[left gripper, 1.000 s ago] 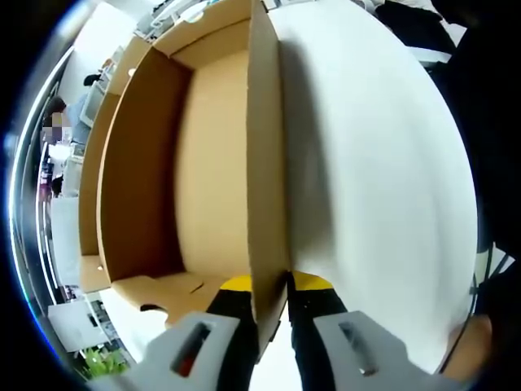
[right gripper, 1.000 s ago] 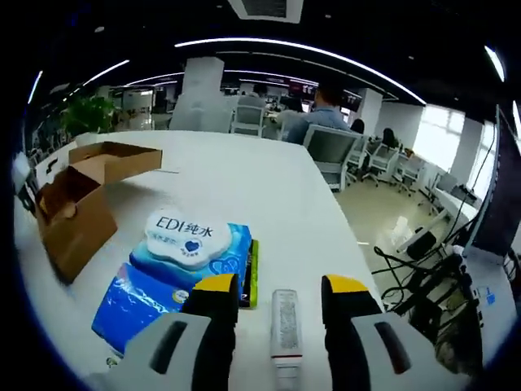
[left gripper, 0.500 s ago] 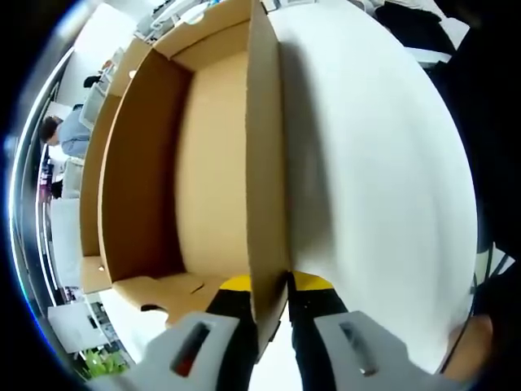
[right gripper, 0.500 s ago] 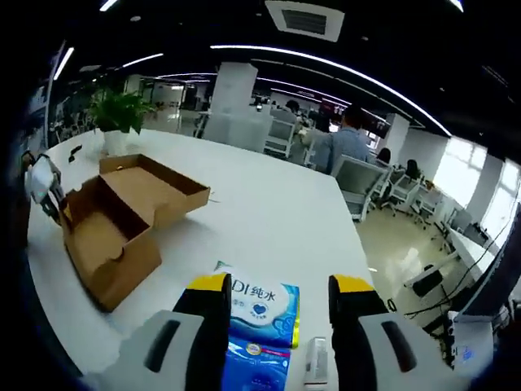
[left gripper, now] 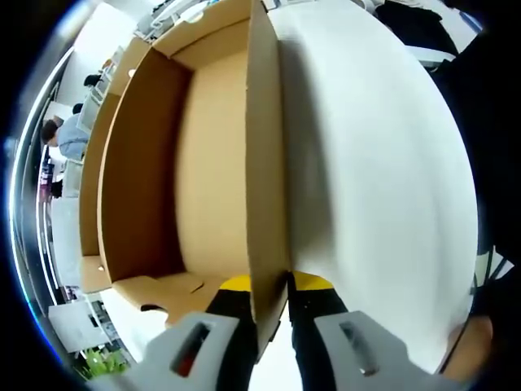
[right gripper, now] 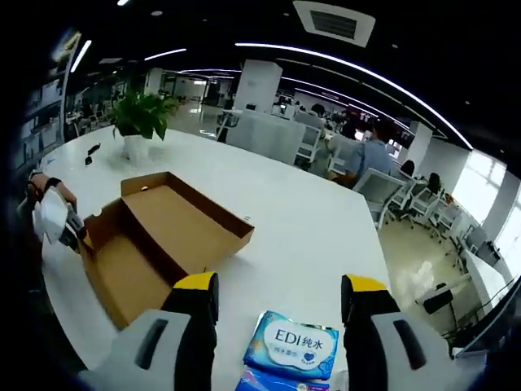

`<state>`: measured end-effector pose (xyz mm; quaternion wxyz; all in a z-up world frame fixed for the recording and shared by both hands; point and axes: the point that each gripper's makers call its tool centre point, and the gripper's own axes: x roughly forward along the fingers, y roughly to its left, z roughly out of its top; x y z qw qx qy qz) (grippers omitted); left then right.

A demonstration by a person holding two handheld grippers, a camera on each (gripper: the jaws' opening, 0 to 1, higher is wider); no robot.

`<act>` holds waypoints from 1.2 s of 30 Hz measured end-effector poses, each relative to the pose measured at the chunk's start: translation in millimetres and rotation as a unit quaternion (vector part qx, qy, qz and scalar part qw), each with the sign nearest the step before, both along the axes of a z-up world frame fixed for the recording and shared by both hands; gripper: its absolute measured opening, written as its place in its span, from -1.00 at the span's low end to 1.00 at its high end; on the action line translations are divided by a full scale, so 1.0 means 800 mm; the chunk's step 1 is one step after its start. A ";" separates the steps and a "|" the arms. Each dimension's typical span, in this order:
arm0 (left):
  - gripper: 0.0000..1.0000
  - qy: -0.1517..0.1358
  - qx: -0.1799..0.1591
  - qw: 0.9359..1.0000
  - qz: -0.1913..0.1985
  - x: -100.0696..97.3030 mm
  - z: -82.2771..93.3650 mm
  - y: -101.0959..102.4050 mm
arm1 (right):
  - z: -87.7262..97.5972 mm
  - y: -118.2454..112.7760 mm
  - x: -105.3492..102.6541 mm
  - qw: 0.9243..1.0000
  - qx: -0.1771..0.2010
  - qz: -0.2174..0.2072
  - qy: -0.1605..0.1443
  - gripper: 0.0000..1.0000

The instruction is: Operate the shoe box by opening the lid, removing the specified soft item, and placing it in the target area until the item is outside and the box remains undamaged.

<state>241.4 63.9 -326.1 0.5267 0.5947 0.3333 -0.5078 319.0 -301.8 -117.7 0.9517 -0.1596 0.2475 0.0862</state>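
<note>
The brown cardboard shoe box (left gripper: 212,163) lies open on the white table, its inside bare. My left gripper (left gripper: 273,287) is shut on the box's near side wall, one yellow-tipped jaw inside and one outside. In the right gripper view the same shoe box (right gripper: 155,244) sits left of centre with its lid folded back, and the left gripper (right gripper: 55,221) holds its left end. A blue pack of wet wipes (right gripper: 295,349) rests on the table outside the box, low between my jaws. My right gripper (right gripper: 279,295) hovers above the table, open and holding nothing.
The white table (right gripper: 301,236) stretches wide to the right of the box. A potted plant (right gripper: 142,116) and a small dark object (right gripper: 92,150) stand at its far left. Office chairs and seated people are beyond the far edge. A hand (left gripper: 472,346) shows at lower right.
The right gripper has lifted and drawn back from the wipes pack, which now lies lower in its view with the box nearer centre. The left gripper's hold on the box wall is unchanged.
</note>
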 end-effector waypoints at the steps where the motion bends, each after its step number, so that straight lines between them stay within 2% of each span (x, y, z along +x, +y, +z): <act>1: -0.78 0.000 0.000 1.000 0.000 -0.001 0.000 0.000 | 0.003 0.007 0.004 1.000 0.003 0.004 -0.002 0.24; 4: -0.78 0.000 0.001 1.000 0.001 -0.003 0.000 0.001 | 0.002 0.021 0.013 1.000 0.012 0.011 0.008 0.28; 8: -0.78 0.000 0.000 1.000 -0.002 -0.002 0.000 0.002 | -0.002 0.039 0.030 0.998 0.041 0.009 0.043 0.39; 12: -0.78 0.000 -0.002 1.000 -0.005 -0.003 0.000 0.002 | -0.008 0.053 0.043 0.997 0.048 0.004 0.066 0.38; 17: -0.77 -0.001 -0.002 1.000 -0.001 -0.003 0.000 0.003 | -0.012 0.065 0.074 0.995 0.055 -0.002 0.084 0.38; 21: -0.77 -0.003 0.001 1.000 0.002 -0.003 0.000 0.003 | -0.019 0.072 0.100 0.993 0.027 0.004 0.111 0.38; 25: -0.77 -0.003 0.001 1.000 0.004 -0.002 0.000 0.003 | -0.027 0.076 0.121 0.991 0.020 0.007 0.131 0.37; 27: -0.77 -0.001 0.002 1.000 0.003 -0.002 0.000 0.003 | -0.039 0.074 0.130 0.988 0.010 0.004 0.157 0.38; 28: -0.77 0.000 0.003 1.000 0.002 -0.002 0.000 0.003 | -0.047 0.071 0.144 0.987 0.006 0.001 0.162 0.40; 33: -0.77 -0.004 0.009 1.000 0.001 -0.002 -0.001 0.004 | -0.073 0.081 0.167 0.984 0.028 -0.010 0.177 0.41; 36: -0.77 -0.004 0.011 1.000 0.002 -0.001 0.000 0.004 | -0.088 0.079 0.173 0.982 -0.003 -0.011 0.189 0.42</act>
